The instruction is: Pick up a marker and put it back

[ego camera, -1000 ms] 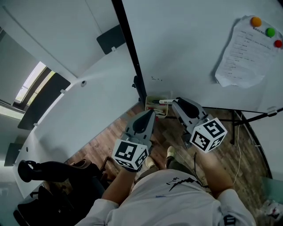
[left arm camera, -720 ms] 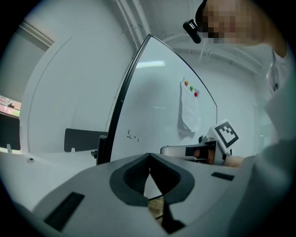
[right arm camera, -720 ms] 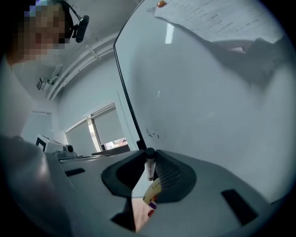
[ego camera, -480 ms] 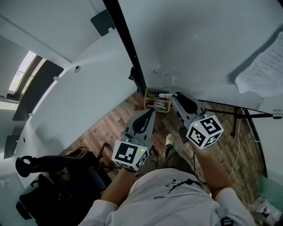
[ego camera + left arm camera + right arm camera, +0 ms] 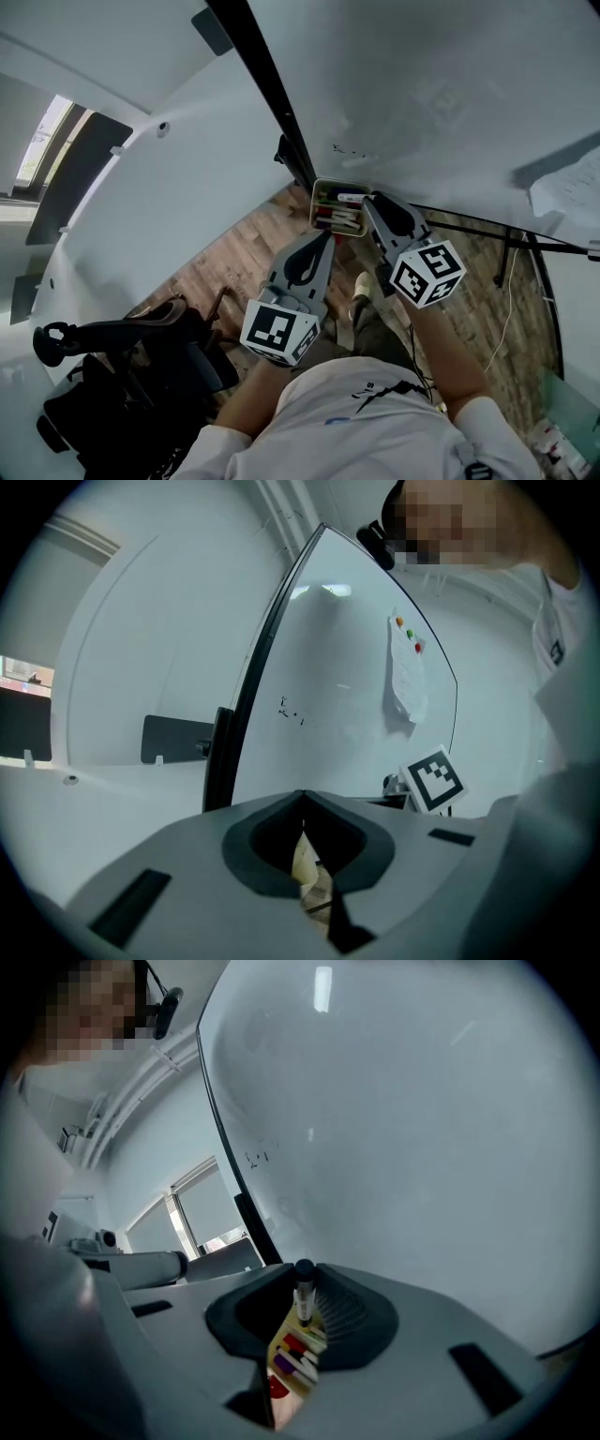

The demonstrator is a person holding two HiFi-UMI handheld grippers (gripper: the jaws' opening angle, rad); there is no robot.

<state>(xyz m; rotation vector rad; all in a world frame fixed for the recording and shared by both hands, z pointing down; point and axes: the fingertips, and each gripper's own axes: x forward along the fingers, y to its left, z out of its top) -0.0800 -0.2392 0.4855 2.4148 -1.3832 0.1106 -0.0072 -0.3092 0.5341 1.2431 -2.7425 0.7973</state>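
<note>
One marker upright within the right tool.

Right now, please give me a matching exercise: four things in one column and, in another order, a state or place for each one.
Things:
1. left gripper
2. right gripper
3. box
4. paper

States or places:
A. on the whiteboard, under coloured magnets
B. shut on a marker
C. holds coloured markers
D. shut, with nothing between the jaws

Pairs: 1-D, 2-B, 3-C, 4-A.
</note>
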